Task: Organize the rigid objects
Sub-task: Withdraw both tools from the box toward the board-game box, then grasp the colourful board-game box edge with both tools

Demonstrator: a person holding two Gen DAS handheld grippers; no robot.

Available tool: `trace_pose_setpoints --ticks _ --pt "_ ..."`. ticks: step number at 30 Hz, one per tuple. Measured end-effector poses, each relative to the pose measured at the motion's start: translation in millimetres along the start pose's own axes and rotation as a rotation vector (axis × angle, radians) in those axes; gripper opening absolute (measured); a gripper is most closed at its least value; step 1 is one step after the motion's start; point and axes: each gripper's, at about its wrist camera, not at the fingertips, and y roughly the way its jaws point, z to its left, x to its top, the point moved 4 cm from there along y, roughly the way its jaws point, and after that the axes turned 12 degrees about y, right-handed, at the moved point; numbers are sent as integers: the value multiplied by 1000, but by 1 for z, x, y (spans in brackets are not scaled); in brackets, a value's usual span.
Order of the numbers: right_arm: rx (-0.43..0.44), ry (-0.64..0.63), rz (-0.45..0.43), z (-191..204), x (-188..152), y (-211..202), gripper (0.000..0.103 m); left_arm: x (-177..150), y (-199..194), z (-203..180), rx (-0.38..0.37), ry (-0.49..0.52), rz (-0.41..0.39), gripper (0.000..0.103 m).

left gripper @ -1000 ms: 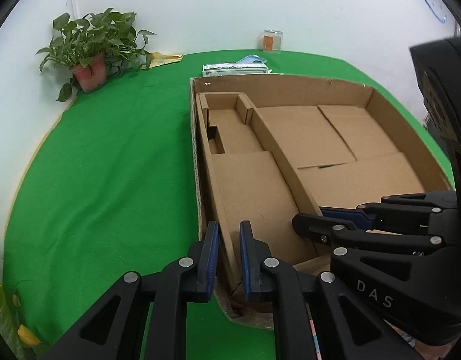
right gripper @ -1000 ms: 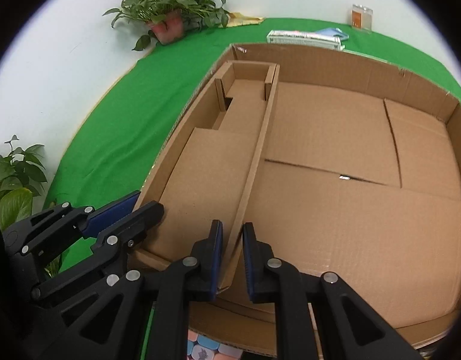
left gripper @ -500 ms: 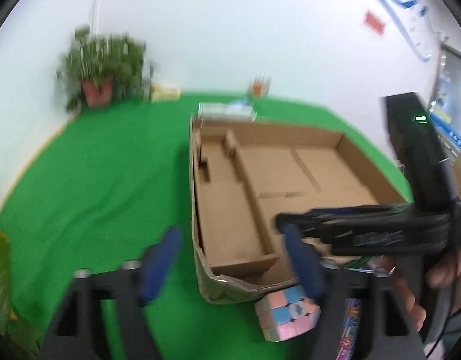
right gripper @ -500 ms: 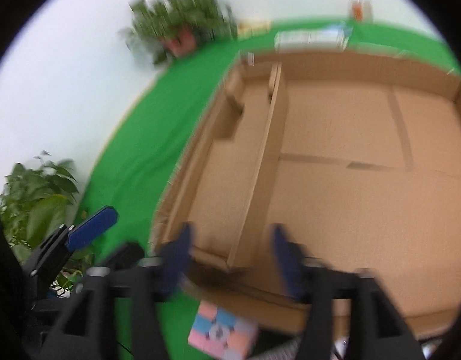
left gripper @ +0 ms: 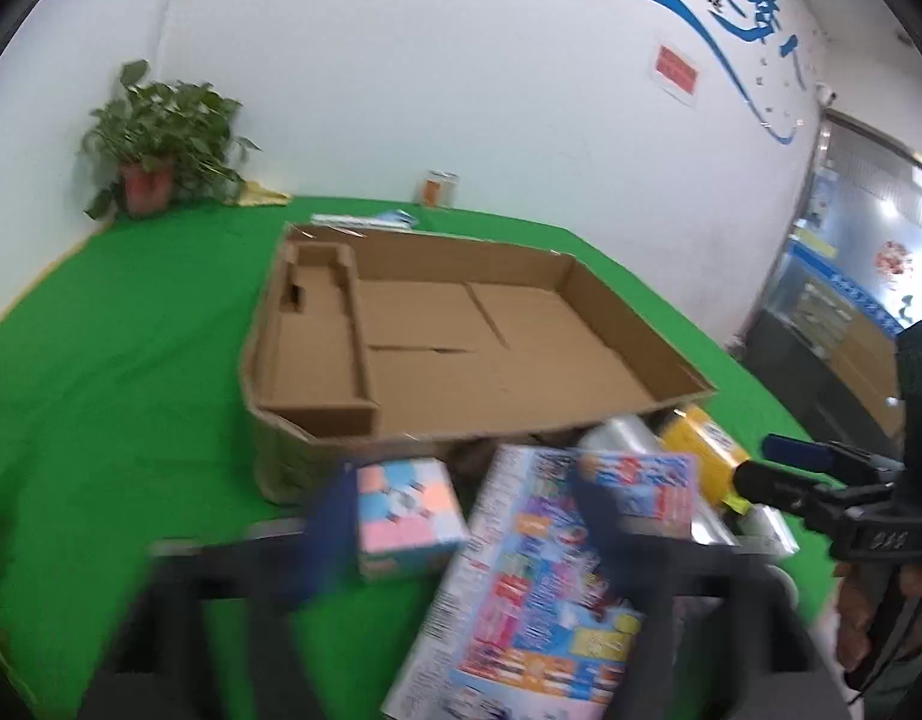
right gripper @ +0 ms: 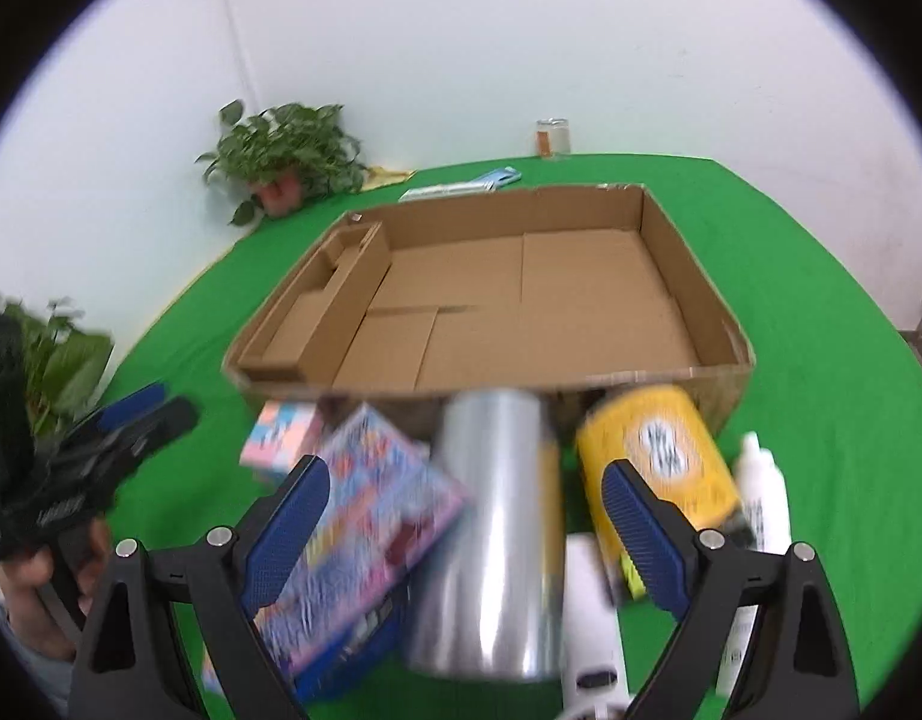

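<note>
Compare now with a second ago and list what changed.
Both grippers, left and right, let go of the box divider and pulled back, jaws just opening, nothing held; the left has since been closing. The items in front came into view. Box and plant stayed put.

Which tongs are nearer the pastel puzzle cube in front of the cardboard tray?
Left. The left tongs are open right above the puzzle cube, one finger at its side. The right tongs are open over the silver cylinder, further right.

Left hand-held gripper (left gripper: 461,516) motion-blurred, colourful box (left gripper: 521,588) cut off below
</note>
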Motion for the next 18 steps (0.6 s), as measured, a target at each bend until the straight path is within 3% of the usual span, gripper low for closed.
trace_pose_setpoints --ticks 1,2,3,4,5,6,8,11,15,18 --pt "-7 -16 -12 -2 -4 -2 75 -4 5 -6 -23 -9 24 3" --pt "-28 -36 -27 -2 -8 -4 47 -7 5 -14 -30 -7 18 3" --pt "-55 -54 -35 -3 -12 -7 40 -8 3 -21 -4 5 1 4" --pt "-57 -62 -37 -5 -15 -10 40 -9 1 -25 25 14 -9 9" --pt "-43 -66 -39 -6 -18 -11 42 -9 -1 -31 72 25 -11 40" --pt "-40 -66 -43 -7 -19 -13 48 -9 -2 -34 101 20 -14 96" --pt "-52 -60 -67 -10 -20 -17 99 -8 -7 -37 96 -4 -73 103" --pt "-49 -72 -89 -14 -26 -23 102 -9 6 -42 20 -7 -8 102" --pt "-37 -90 -51 -14 -33 -18 102 -15 15 -45 47 31 39 102" --pt "-13 -83 -30 -15 -37 -16 102 -21 23 -39 20 6 64 102"
